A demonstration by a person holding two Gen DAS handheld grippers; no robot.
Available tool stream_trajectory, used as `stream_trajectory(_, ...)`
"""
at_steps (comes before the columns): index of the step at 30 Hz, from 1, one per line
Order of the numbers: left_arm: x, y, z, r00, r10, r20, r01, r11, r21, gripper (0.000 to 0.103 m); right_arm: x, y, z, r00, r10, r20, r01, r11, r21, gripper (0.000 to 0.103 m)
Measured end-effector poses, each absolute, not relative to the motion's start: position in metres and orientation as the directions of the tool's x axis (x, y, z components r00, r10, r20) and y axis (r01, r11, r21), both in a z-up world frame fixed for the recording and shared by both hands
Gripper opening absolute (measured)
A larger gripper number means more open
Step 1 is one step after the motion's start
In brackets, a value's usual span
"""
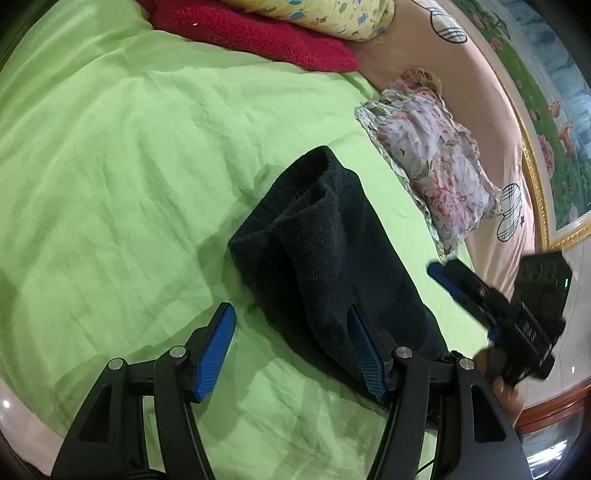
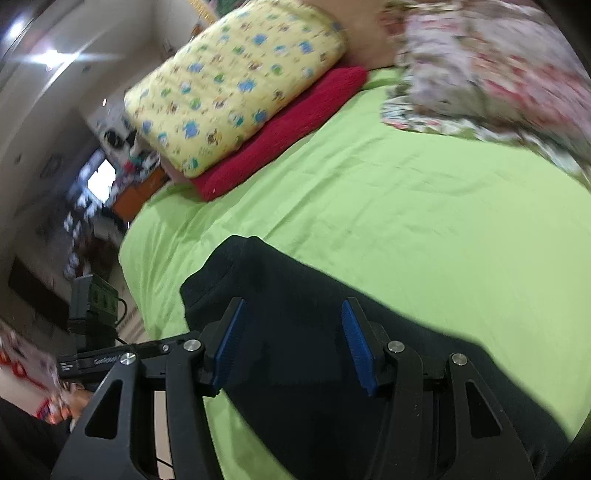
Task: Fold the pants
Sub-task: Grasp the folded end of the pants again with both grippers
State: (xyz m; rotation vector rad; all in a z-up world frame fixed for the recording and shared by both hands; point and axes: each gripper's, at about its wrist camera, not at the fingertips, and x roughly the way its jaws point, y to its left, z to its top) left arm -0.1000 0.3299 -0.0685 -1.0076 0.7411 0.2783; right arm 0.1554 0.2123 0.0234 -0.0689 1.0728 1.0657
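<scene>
The dark pants (image 1: 325, 251) lie folded in a thick bundle on the green bedsheet (image 1: 129, 166). My left gripper (image 1: 291, 347) is open just above the sheet, its right finger over the near end of the bundle and its left finger over bare sheet. The right gripper (image 1: 491, 306) shows at the right of the left wrist view, blurred, beside the pants. In the right wrist view the right gripper (image 2: 291, 347) is open and empty above the pants (image 2: 303, 317), which spread under both fingers.
A floral pillow (image 1: 432, 155) lies just right of the pants. A red blanket (image 1: 258, 33) under a yellow patterned pillow (image 2: 236, 81) sits at the bed's far end. A peach headboard (image 1: 491, 122) runs along the right. The bed edge and room clutter (image 2: 96, 206) show left.
</scene>
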Motion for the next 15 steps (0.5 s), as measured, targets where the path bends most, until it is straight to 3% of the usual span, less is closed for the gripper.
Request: stream_trajectory(15, -0.056, 0.320, -0.065, 0.658, 0.023, -0.752, -0.622, 0.580, -0.527, 0.061, 0.192, 0.311, -0.010, -0.191, 0.569, -0.800, -0.845, 0.319, 0.429, 0.055)
